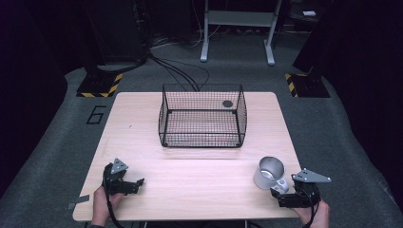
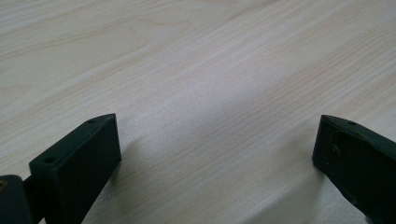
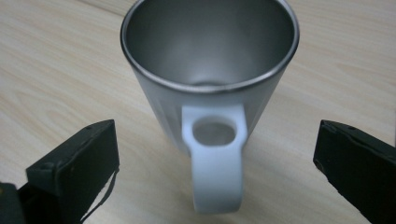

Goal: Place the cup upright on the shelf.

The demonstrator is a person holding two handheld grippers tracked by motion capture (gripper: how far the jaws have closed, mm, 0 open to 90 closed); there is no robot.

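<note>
Surface [image 1: 190, 180]: pale wood-grain top, mostly bare; carries three items and both tools.

Wire basket [image 1: 203, 115]: black mesh, open-topped, standing upright at the middle of the far edge. A small dark round thing [image 1: 227, 103] sits toward its far right corner; whether it lies inside on the basket floor or is fixed to the mesh is hard to tell from the high view. Otherwise the basket appears empty.

Metal mug [image 1: 269, 172]: steel body, white handle [image 3: 216, 158], near the right end of the near edge, well apart from the basket. In the right gripper view it looks upright and empty, with the handle turned straight toward the tool. Not yet lifted; it rests on the surface.

Right tool [image 1: 281, 190]: held at the near right corner, jaws spread wide, one to each side of the mug's handle, touching neither handle nor body. Nothing gripped.

Left tool [image 1: 139, 183]: held near the left end of the near edge, jaws likewise spread wide over bare wood, nothing between them, well apart from mug and basket.

Progress: judged very early. The work looks like taking up the mug, probably for the basket. The approach is lined up; closing on the handle, lifting, carrying and setting down all remain.
</note>
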